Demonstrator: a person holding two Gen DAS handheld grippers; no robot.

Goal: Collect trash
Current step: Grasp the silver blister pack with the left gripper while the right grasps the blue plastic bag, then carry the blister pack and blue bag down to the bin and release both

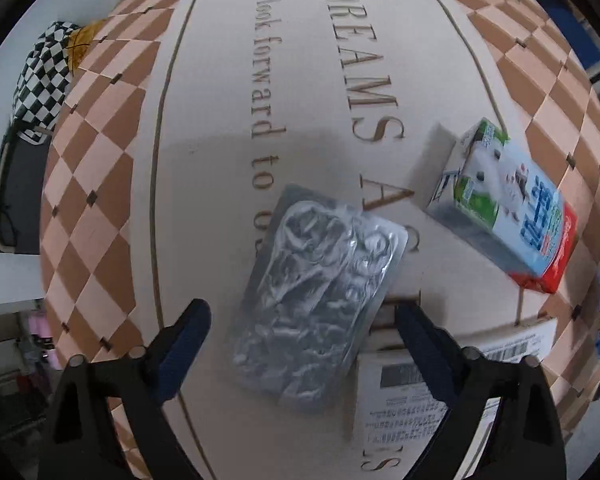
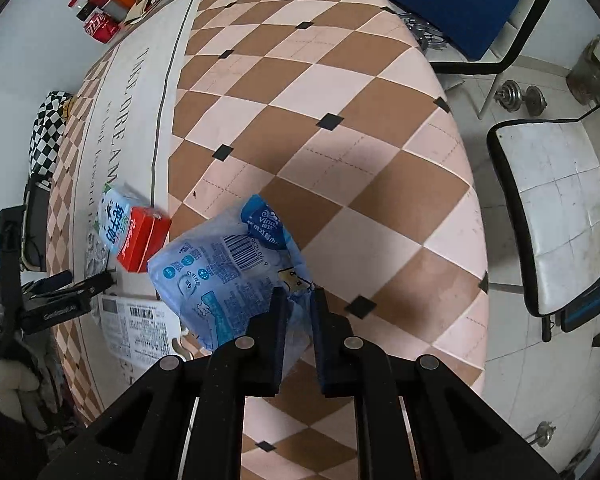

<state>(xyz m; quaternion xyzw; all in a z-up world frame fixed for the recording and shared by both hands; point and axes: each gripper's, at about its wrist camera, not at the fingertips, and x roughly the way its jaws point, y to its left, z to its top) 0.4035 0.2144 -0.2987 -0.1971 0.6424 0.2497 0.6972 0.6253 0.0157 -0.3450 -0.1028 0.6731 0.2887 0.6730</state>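
Observation:
A crumpled silver foil blister pack [image 1: 316, 300] lies on the table between the open fingers of my left gripper [image 1: 300, 320], which touches nothing. A milk carton [image 1: 508, 204] lies on its side to the right; it also shows in the right wrist view [image 2: 130, 232]. My right gripper [image 2: 298, 300] is shut on the edge of a blue plastic tissue wrapper [image 2: 228, 268] and holds it above the checkered tablecloth [image 2: 340, 140]. The left gripper [image 2: 72, 284] shows at the left of the right wrist view.
A printed paper label [image 1: 412, 392] lies under the foil pack's near corner. A checkered bag [image 1: 44, 80] sits at the table's far left edge. Bottles and cans [image 2: 100, 20] stand at the far end. Chairs [image 2: 552, 216] stand right of the table.

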